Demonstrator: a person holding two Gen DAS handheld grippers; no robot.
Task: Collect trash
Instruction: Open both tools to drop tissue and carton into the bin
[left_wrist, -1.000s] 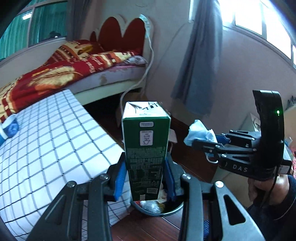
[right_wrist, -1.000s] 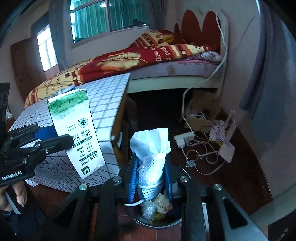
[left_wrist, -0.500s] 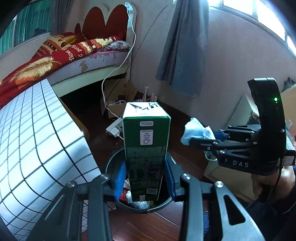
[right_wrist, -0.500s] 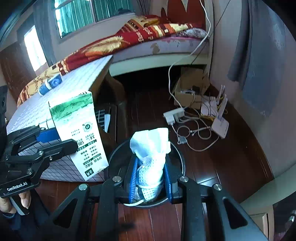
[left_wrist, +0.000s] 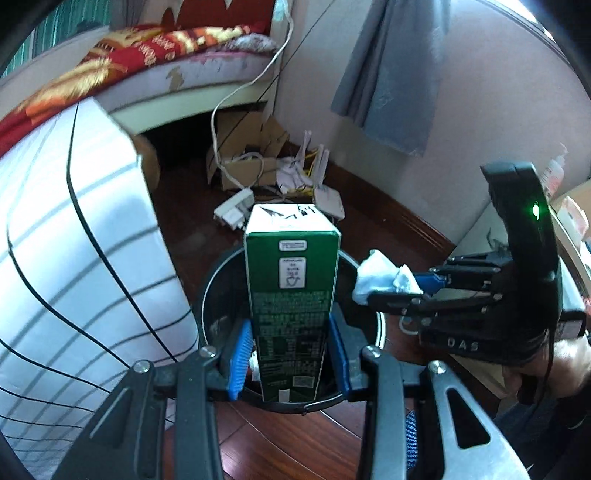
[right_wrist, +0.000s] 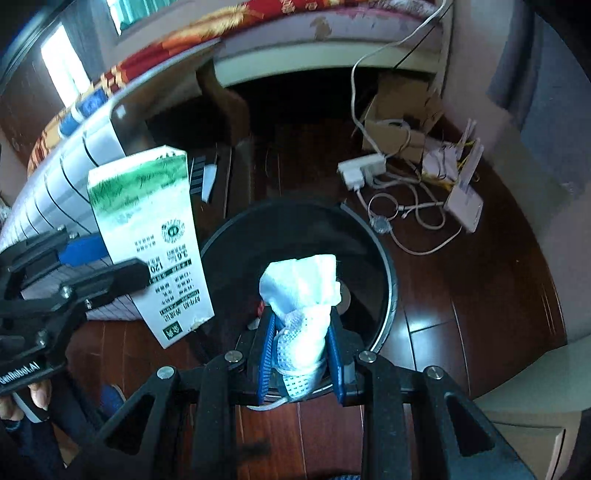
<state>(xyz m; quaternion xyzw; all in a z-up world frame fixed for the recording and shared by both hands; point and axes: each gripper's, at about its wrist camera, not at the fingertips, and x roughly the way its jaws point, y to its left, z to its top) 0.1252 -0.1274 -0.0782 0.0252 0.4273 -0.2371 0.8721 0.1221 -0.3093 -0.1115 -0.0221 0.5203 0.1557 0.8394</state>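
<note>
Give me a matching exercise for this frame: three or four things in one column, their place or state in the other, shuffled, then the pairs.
Things:
1. green milk carton
2. white crumpled wad
3. black trash bin
4. white power strip

Places or states:
A. lying on the wood floor among cables
B. clamped upright in the left gripper
C. standing on the floor under both grippers
D. pinched in the right gripper

Pairs: 1-B, 2-D, 3-C, 4-A
</note>
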